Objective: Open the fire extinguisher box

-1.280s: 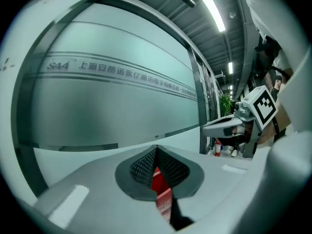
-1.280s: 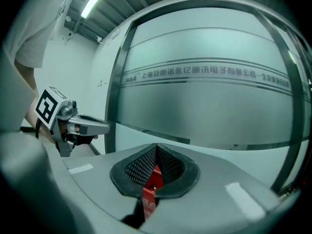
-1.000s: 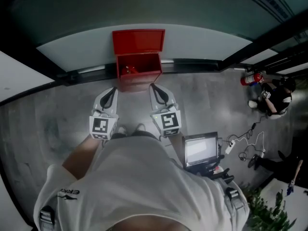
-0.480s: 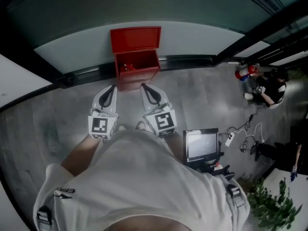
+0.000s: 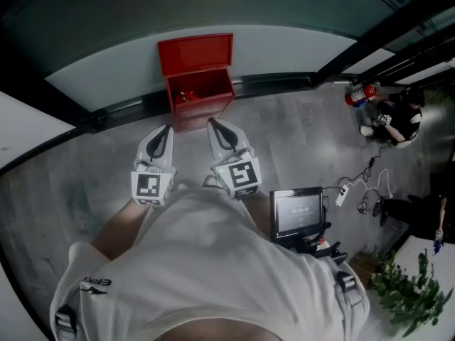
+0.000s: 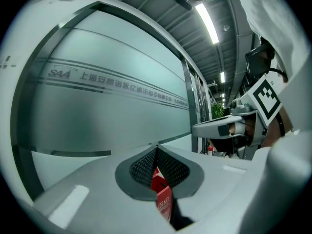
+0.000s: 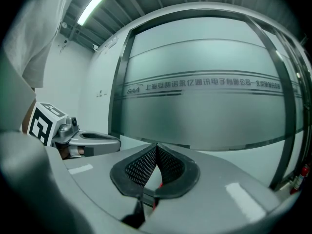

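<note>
OP: Down at the left, my left gripper (image 5: 165, 131) is pinched shut on nothing, and so is my right gripper (image 5: 215, 125). Just ahead, the fire extinguisher box (image 5: 197, 94) sits against the glass wall (image 5: 298, 52) with its lid (image 5: 195, 52) up.

Reply: Careful, bump that lid and it could drop shut.

Smooth red painted-metal box (image 5: 201, 111)

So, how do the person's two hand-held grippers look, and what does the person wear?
Both the left gripper and the right gripper have pale grey pointed shells with black inlays. Each carries a white cube with black square markers. The pads are black mesh. The person wears a white short-sleeved shirt.
</note>
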Tool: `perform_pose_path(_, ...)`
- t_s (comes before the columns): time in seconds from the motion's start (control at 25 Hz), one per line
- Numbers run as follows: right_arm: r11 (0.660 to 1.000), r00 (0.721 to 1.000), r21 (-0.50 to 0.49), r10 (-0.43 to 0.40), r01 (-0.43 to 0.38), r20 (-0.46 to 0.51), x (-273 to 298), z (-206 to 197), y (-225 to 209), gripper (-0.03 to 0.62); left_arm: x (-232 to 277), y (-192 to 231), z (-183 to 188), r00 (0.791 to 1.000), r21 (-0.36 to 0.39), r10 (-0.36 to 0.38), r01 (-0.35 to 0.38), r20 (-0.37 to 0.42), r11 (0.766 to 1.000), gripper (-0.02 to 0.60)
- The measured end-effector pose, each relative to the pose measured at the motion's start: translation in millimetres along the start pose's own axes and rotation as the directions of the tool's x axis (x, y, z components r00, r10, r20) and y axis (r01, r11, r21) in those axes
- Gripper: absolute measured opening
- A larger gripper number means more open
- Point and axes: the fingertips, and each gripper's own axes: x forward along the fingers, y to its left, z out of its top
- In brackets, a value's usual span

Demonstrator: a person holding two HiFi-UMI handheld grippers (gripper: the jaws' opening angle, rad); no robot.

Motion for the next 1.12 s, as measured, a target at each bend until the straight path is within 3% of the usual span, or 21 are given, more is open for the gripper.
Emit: perform_pose_path(1.12,1.0,1.0,-0.006,-0.028,0.028,-0.002,-10.9,-1.8,-14.3,0.014,5.2,-8.4,-4.7,1.0,-0.001,-0.009,0.009,-0.019,1.0,0.002)
